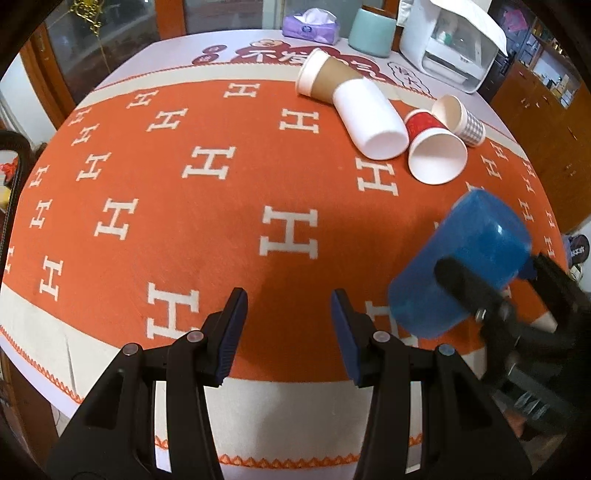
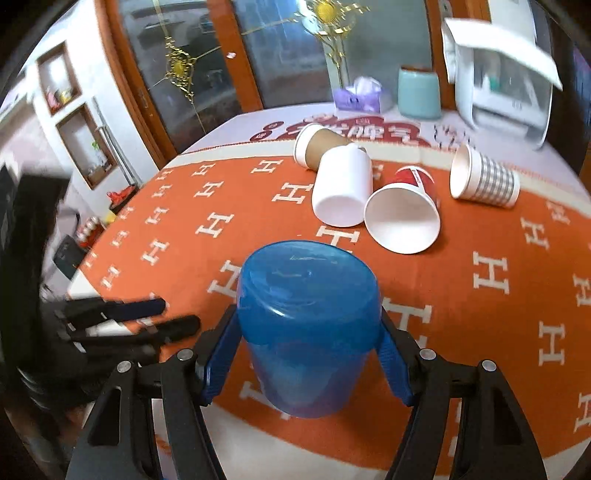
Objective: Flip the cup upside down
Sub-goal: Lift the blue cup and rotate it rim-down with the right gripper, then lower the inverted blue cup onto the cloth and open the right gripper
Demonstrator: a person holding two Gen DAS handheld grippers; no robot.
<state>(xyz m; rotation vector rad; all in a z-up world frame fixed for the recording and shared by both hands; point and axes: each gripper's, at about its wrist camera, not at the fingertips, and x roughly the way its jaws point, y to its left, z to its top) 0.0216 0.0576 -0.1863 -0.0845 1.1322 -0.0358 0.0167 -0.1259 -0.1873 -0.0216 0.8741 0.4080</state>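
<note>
My right gripper [image 2: 308,325] is shut on a blue plastic cup [image 2: 308,321], held tilted above the orange cloth with its flat base toward the camera. In the left wrist view the same blue cup [image 1: 458,266] hangs at the right, clamped by the right gripper [image 1: 495,284]. My left gripper [image 1: 290,306] is open and empty over the near part of the cloth; it also shows blurred in the right wrist view [image 2: 159,317].
Four cups lie on their sides at the far right: a brown-sleeved one [image 1: 325,74], a white one [image 1: 369,118], a red one [image 1: 432,147] and a checked one [image 1: 461,120]. A tissue pack [image 1: 310,24], a teal canister [image 1: 373,31] and a white appliance [image 1: 450,40] stand behind. The orange H-patterned cloth [image 1: 184,221] covers the table.
</note>
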